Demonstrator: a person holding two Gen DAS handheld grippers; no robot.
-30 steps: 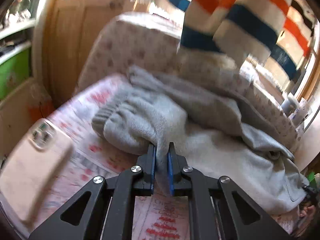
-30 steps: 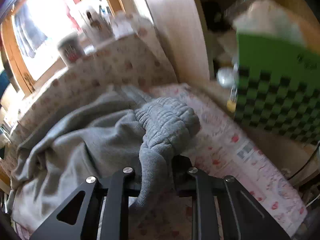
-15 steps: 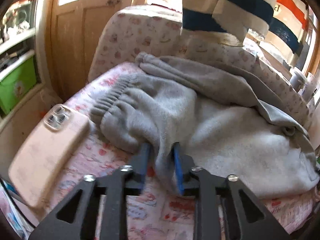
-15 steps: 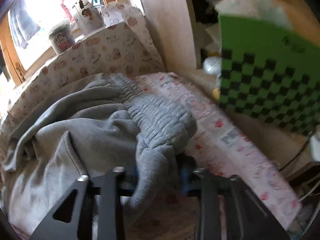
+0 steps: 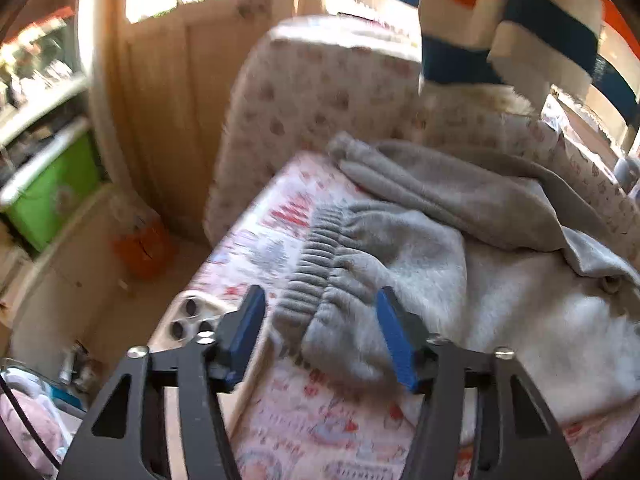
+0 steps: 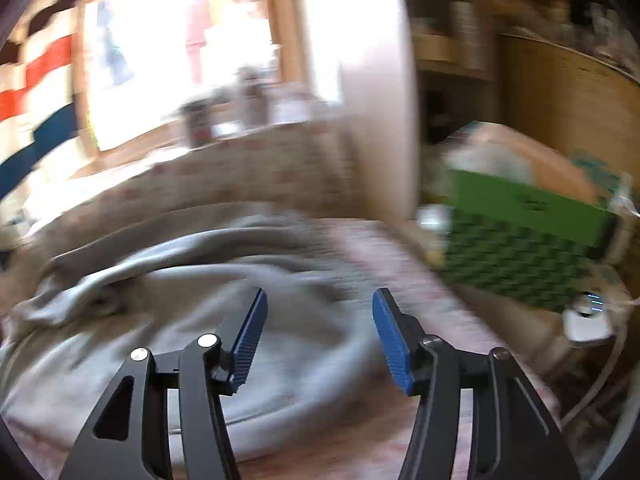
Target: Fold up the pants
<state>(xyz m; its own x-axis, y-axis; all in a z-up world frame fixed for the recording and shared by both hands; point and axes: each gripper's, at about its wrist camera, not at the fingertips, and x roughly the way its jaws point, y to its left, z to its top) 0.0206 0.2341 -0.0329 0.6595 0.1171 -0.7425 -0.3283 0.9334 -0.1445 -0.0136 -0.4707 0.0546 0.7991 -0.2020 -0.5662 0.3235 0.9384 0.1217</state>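
Both sets of jaws are standing spread rn and have just been opening up. The left gripper (image 5: 320,334) is hovering w/ the ribbed waistband (image 5: 320,264) of the grey pants (image 5: 420,264) showing between its blue pads, but the pads aren't pressing on it, cloth is just lying loose there. The right gripper (image 6: 319,336) is also spread, nothing pinched, grey fabric (image 6: 200,320) lying beyond the pads; that view is v blurry so details are hard to make out.

Pants are lying bunched up on the printed bed cover (image 5: 312,432), one leg folded across the top toward the padded headboard (image 5: 320,92). A phone (image 5: 188,316) is lying just left of the waistband by the cover's edge. Striped cloth (image 5: 500,36) is hanging up top. Green box (image 6: 524,232) is sitting off to the right of the bed.
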